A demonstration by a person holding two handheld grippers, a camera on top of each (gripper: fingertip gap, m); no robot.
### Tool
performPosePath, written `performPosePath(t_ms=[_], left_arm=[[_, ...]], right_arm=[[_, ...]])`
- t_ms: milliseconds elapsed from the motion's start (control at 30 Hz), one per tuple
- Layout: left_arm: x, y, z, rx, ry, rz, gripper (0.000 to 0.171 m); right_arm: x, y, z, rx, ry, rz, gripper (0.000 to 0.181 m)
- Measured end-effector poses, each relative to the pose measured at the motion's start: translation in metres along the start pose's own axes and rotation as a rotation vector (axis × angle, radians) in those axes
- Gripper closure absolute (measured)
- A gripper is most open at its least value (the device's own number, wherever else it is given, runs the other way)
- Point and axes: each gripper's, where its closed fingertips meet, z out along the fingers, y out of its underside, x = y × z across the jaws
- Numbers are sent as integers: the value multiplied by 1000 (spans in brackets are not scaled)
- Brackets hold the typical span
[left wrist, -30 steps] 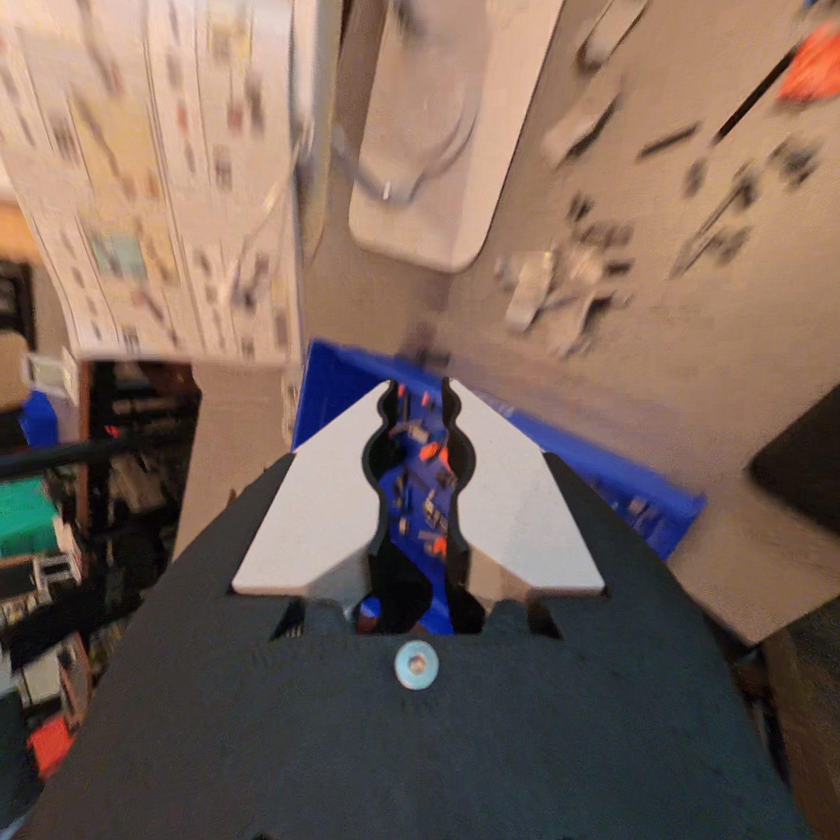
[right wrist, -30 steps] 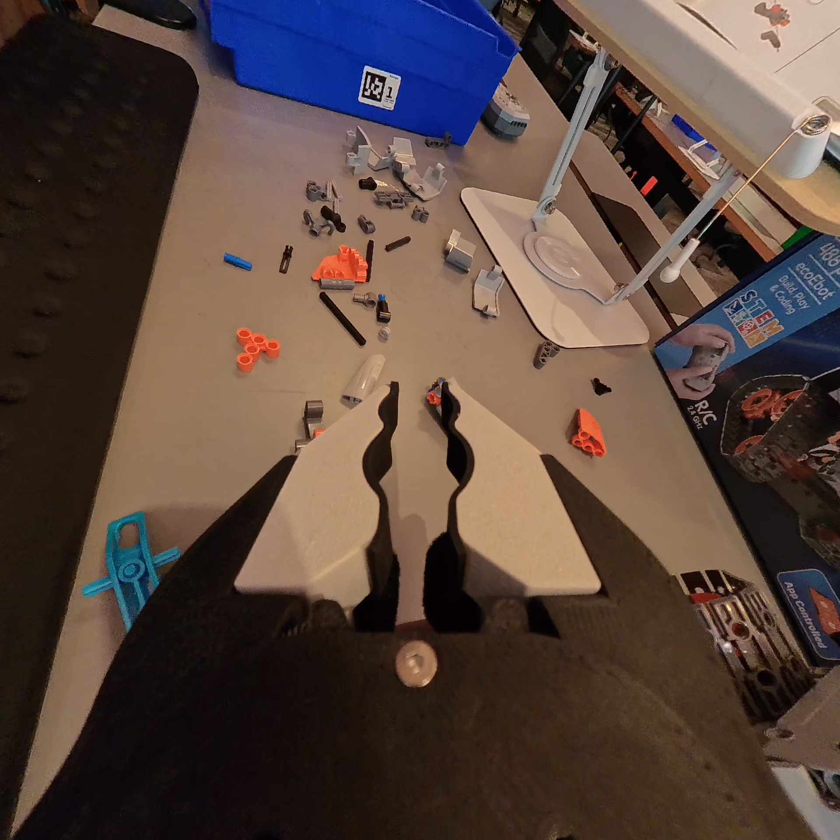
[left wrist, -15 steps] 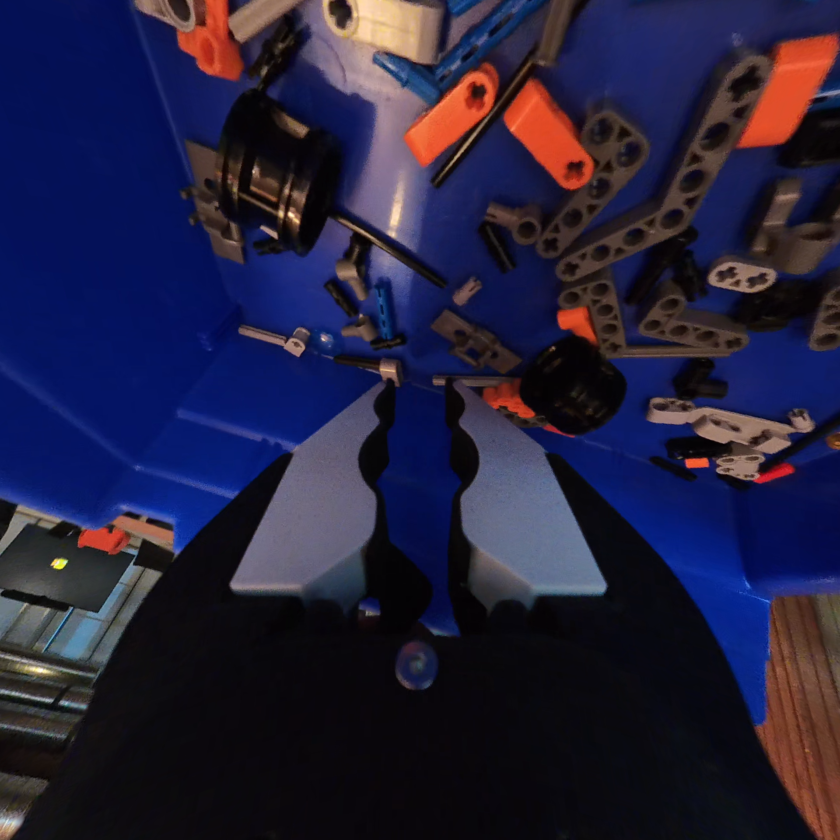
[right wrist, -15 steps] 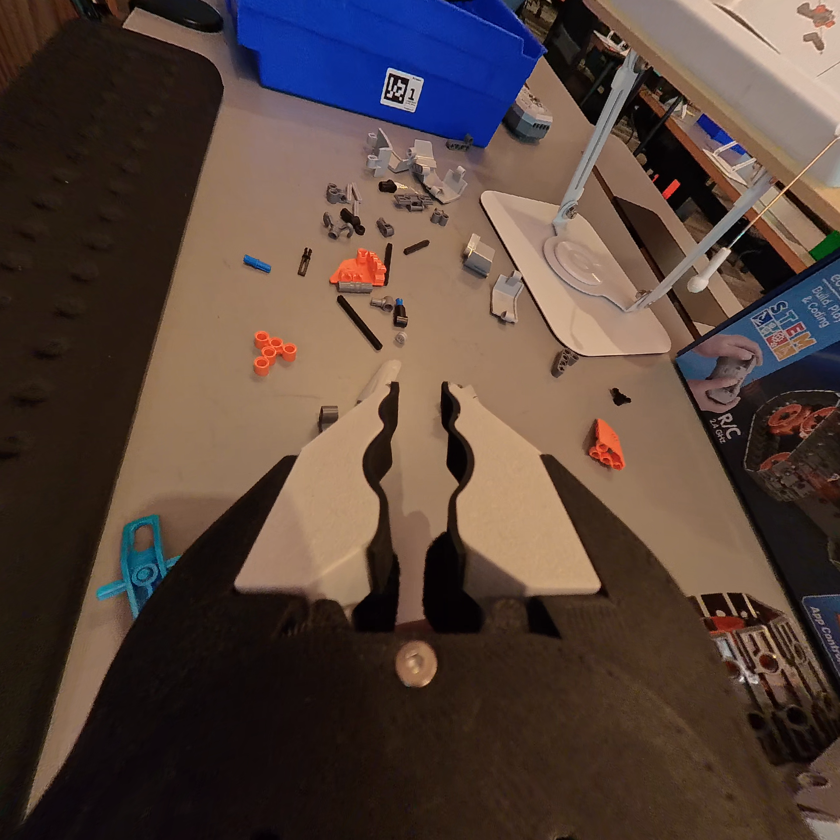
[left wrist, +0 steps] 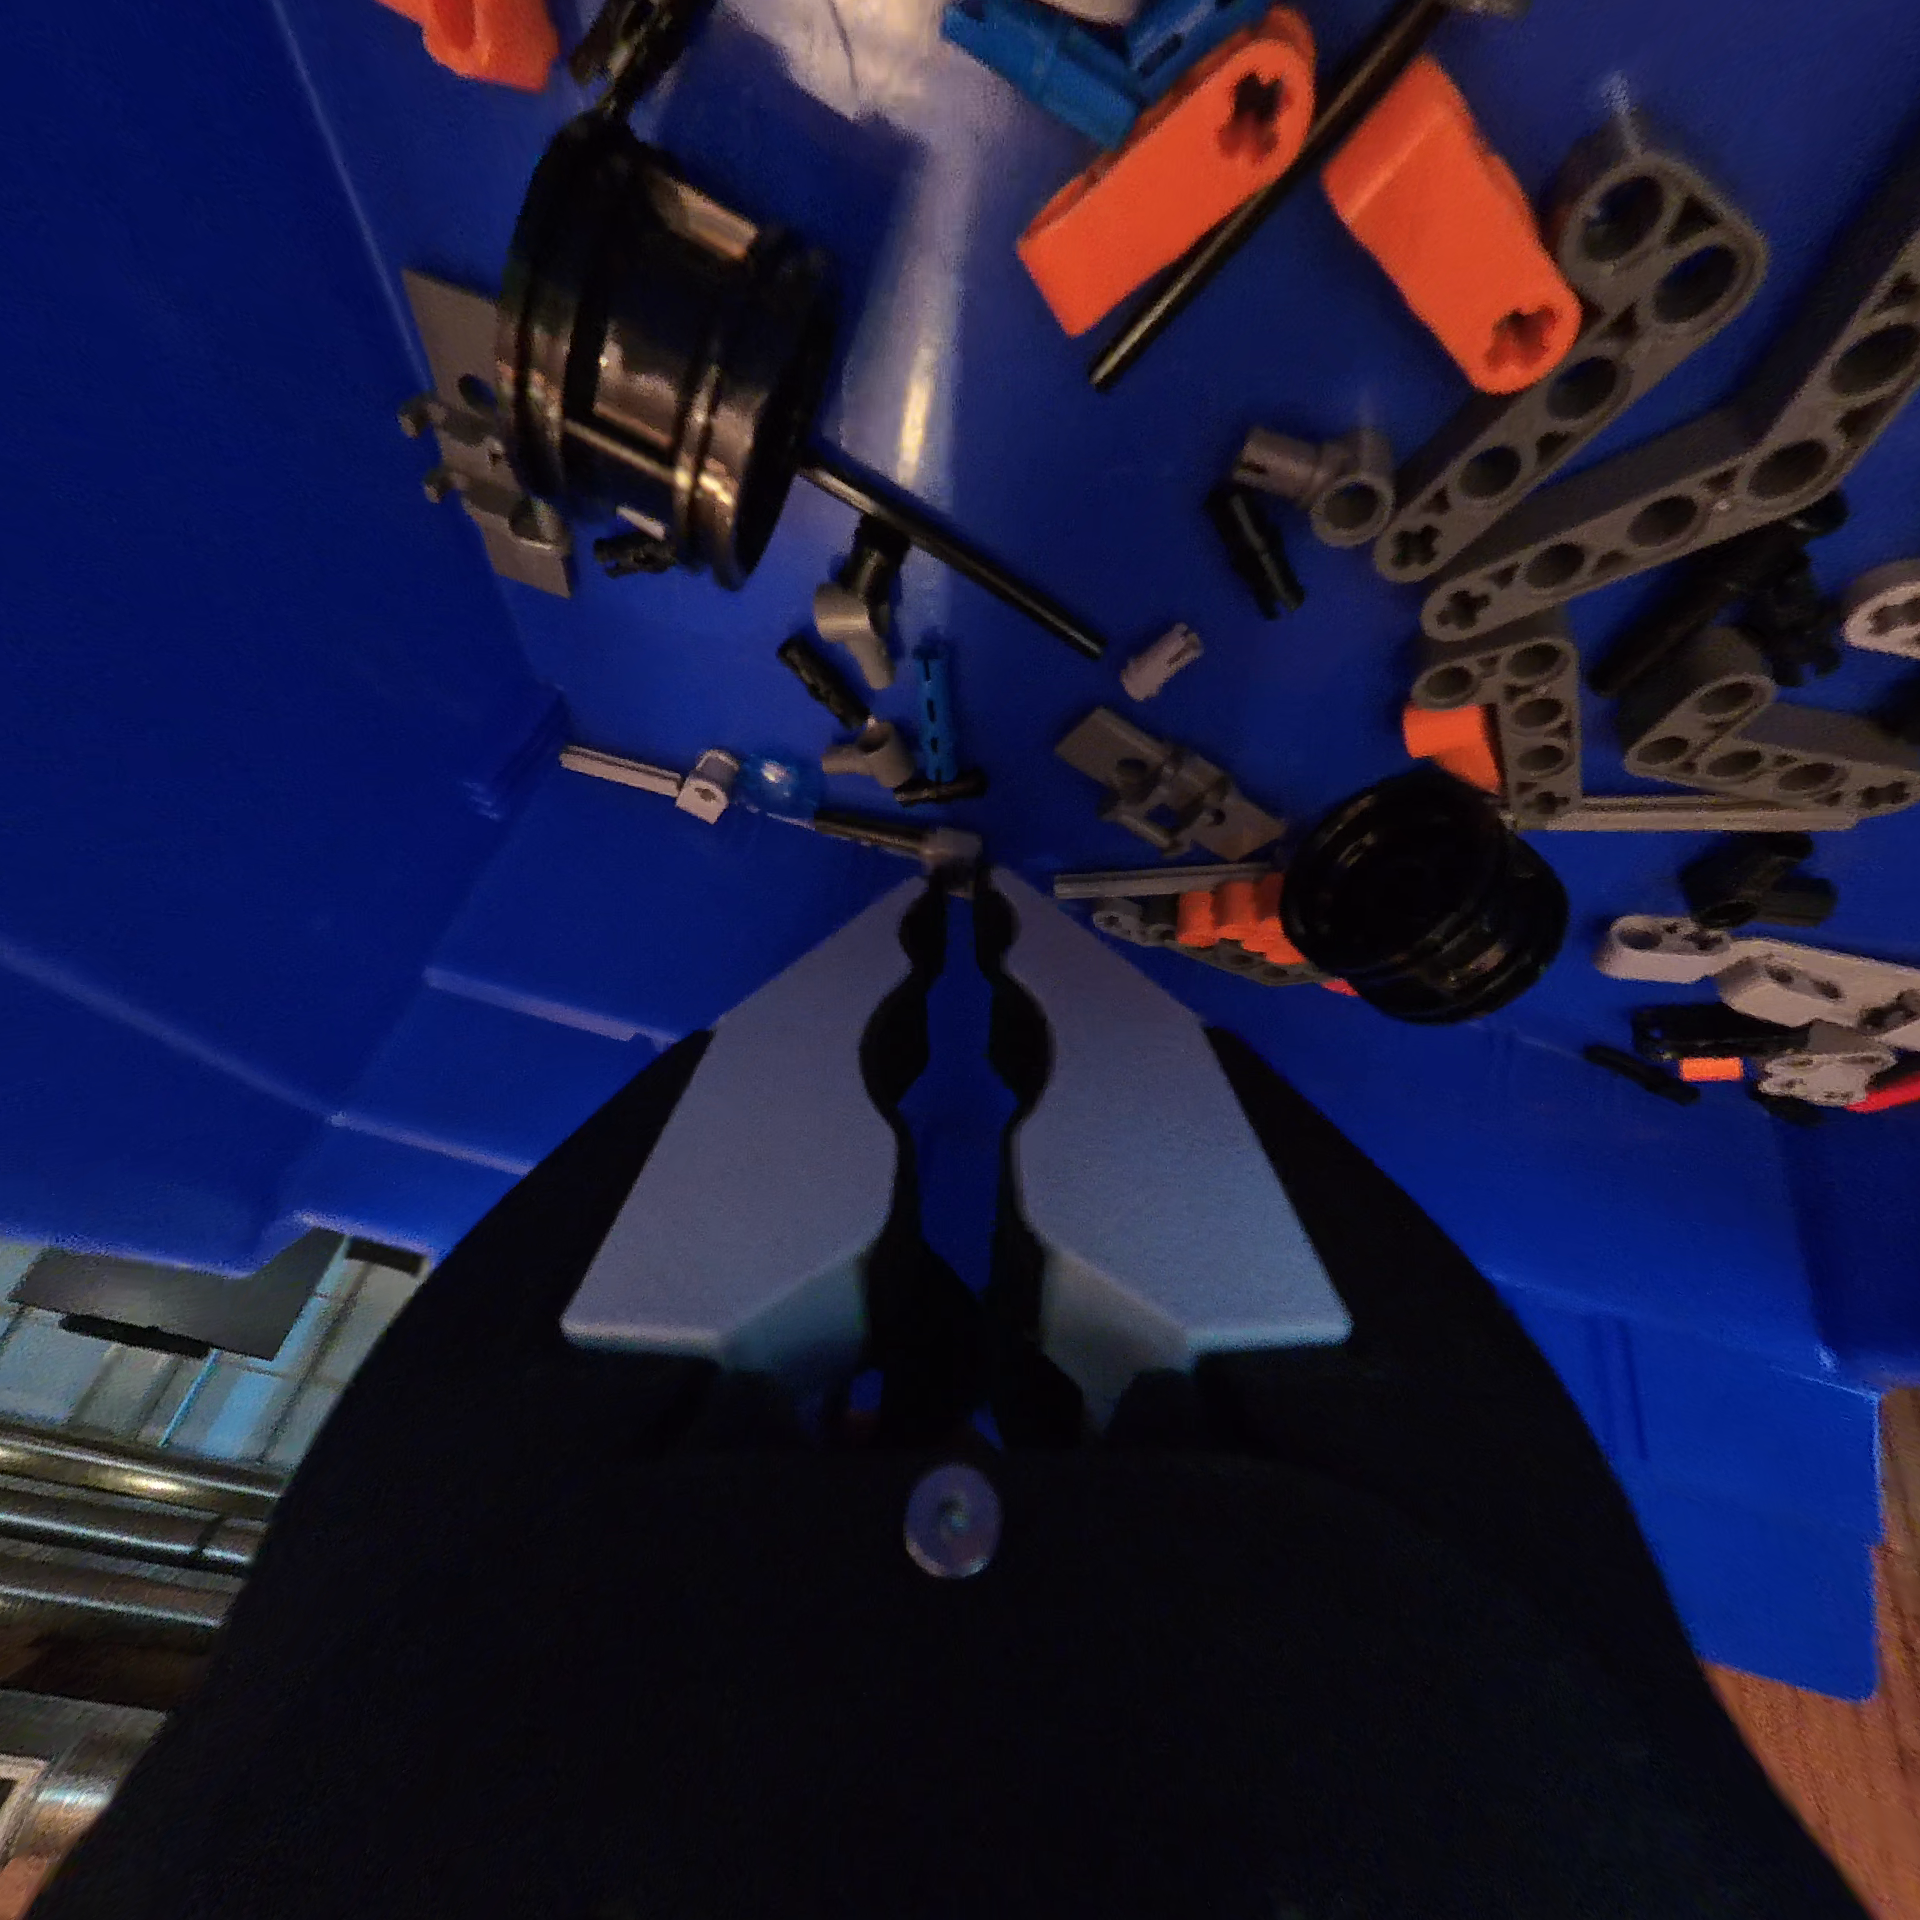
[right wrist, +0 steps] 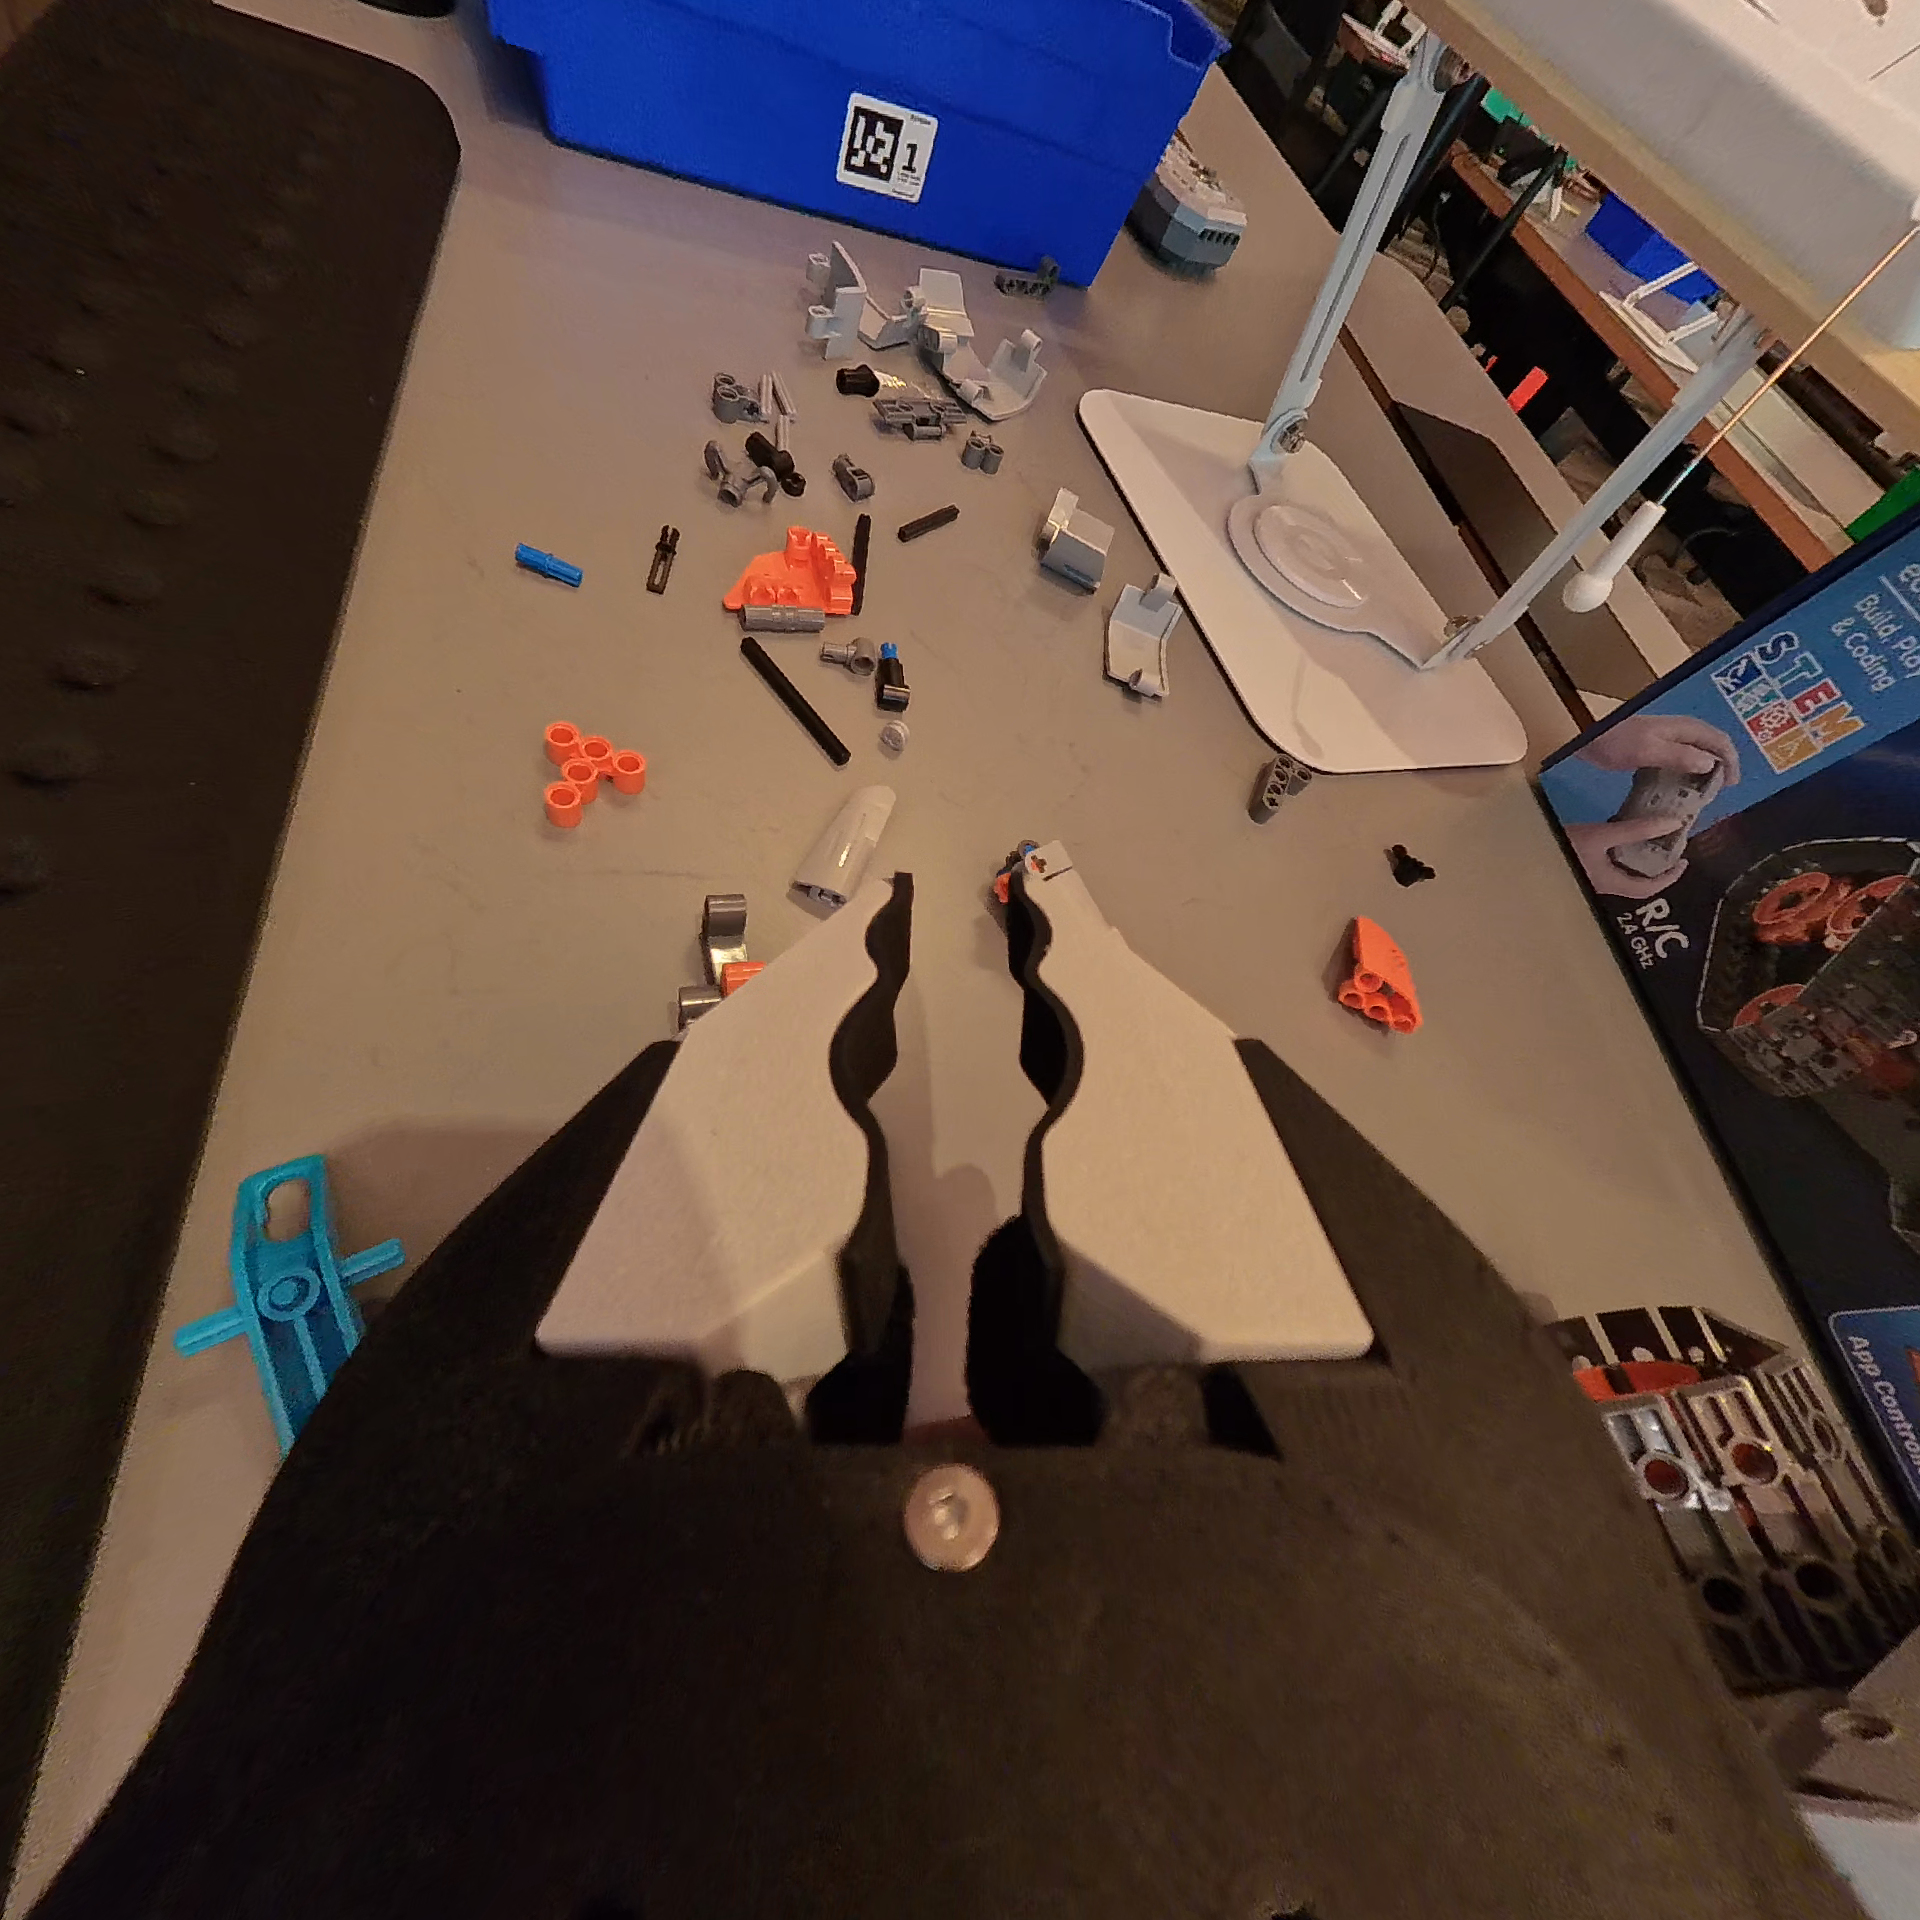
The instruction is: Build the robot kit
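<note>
My left gripper (left wrist: 953,883) is down inside a blue bin (left wrist: 260,520) of loose building-toy parts. Its jaws are nearly closed, pinching a small grey connector (left wrist: 943,847) on a thin dark axle at the tips. A black wheel hub (left wrist: 644,343) lies up left and a black tyre (left wrist: 1423,899) to the right. My right gripper (right wrist: 961,883) is open and empty above the grey table (right wrist: 416,935). A small white, orange and blue piece (right wrist: 1023,862) lies by its right fingertip. A white curved panel (right wrist: 847,836) lies by its left fingertip.
Grey beams (left wrist: 1662,499) and orange pieces (left wrist: 1164,177) fill the bin. On the table lie scattered parts, an orange piece (right wrist: 1377,977) and a turquoise tool (right wrist: 286,1288). A black mat (right wrist: 156,520) lies left, the bin (right wrist: 727,83) far, a white stand base (right wrist: 1299,623) and toy box (right wrist: 1787,831) right. Some 60 centimetres of space lies between my two pairs of fingers.
My left gripper dropped from above the table into the bin, moved closer to the parts and closed on the small grey connector. My right gripper stayed open and shifted only slightly.
</note>
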Motion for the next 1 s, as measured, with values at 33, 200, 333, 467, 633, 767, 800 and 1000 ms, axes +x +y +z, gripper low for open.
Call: performPosePath(t_ms=[33,200,333,467,633,767,800,1000], left_arm=[[0,1,-2,11,-2,3,171],[2,-2,-26,169,28,-46,171],[-7,-2,-32,201,2,-93,171],[-8,3,-11,75,-12,-51,143],[0,2,4,-20,36,-23,148],[-3,1,7,-22,42,-7,165],[-3,1,7,-13,43,-5,165],[2,-2,-12,76,29,-15,165]], right_arm=[[0,0,0,-1,0,1,165],[1,2,0,-3,0,3,165],[1,2,-1,-2,-4,6,165],[-1,2,-1,-6,-6,0,165],[-1,2,-1,-2,-7,3,165],[-2,3,-1,-4,-13,2,165],[-2,3,-1,-3,-13,3,165],[0,3,-3,1,-11,10,165]])
